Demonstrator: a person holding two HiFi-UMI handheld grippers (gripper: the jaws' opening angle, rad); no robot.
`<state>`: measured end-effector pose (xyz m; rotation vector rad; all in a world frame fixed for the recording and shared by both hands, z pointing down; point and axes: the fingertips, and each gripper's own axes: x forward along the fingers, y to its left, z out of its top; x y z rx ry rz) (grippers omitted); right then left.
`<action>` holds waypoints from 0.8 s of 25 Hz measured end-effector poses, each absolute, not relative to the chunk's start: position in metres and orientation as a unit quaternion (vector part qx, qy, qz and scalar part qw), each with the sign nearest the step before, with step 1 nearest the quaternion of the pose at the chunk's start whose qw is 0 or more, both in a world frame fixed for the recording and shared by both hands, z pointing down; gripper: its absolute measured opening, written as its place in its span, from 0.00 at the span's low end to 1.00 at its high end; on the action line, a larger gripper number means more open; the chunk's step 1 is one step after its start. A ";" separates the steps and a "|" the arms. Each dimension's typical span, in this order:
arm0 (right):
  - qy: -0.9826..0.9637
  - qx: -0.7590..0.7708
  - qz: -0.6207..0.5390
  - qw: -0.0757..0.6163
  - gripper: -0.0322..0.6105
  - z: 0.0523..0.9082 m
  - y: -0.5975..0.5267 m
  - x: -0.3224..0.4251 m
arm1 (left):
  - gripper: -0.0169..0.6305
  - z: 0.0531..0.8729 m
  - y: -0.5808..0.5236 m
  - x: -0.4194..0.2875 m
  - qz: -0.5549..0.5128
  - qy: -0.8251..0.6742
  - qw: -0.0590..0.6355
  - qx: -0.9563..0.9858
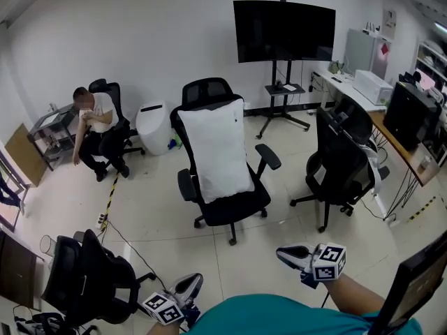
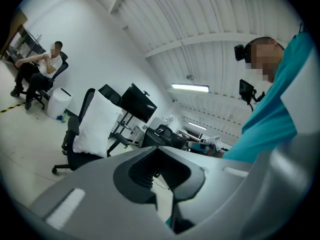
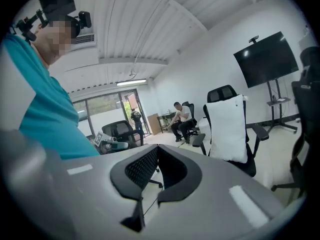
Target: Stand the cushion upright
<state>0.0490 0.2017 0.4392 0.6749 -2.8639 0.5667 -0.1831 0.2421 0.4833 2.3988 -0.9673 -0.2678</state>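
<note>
Head view, cushion: white cushion stands upright at frame centre, leaning on the backrest of the black office chair.
Tongs: left gripper and right gripper, at the bottom edge, are both pressed together on nothing, well apart from the cushion.
Progress: the standing looks done; nothing appears left.

Cushion upright on the middle chair, screen behind (seated person far left)
</note>
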 end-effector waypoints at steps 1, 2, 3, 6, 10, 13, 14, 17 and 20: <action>-0.953 0.228 0.186 0.069 0.05 0.436 0.207 0.054 | 0.05 0.482 0.247 -0.179 -0.101 -0.357 0.265 0.890; -0.953 0.232 0.186 0.065 0.05 0.433 0.211 0.061 | 0.05 0.480 0.252 -0.175 -0.103 -0.358 0.263 0.890; -0.952 0.235 0.185 0.061 0.05 0.431 0.216 0.069 | 0.05 0.478 0.256 -0.169 -0.105 -0.358 0.261 0.890; -0.952 0.239 0.184 0.054 0.05 0.429 0.232 0.099 | 0.05 0.471 0.271 -0.143 -0.104 -0.359 0.251 0.893; -0.951 0.239 0.191 0.047 0.05 0.435 0.257 0.152 | 0.05 0.467 0.292 -0.094 -0.107 -0.368 0.248 0.890; -0.952 0.230 0.197 0.048 0.05 0.443 0.277 0.191 | 0.05 0.469 0.308 -0.053 -0.117 -0.379 0.257 0.881; -0.952 0.226 0.201 0.049 0.05 0.446 0.283 0.203 | 0.05 0.470 0.314 -0.041 -0.119 -0.383 0.261 0.878; -0.951 0.219 0.214 0.051 0.05 0.457 0.300 0.236 | 0.05 0.472 0.332 -0.009 -0.116 -0.392 0.267 0.873; -0.946 0.223 0.233 0.042 0.05 0.463 0.305 0.254 | 0.05 0.469 0.347 0.004 -0.103 -0.395 0.256 0.876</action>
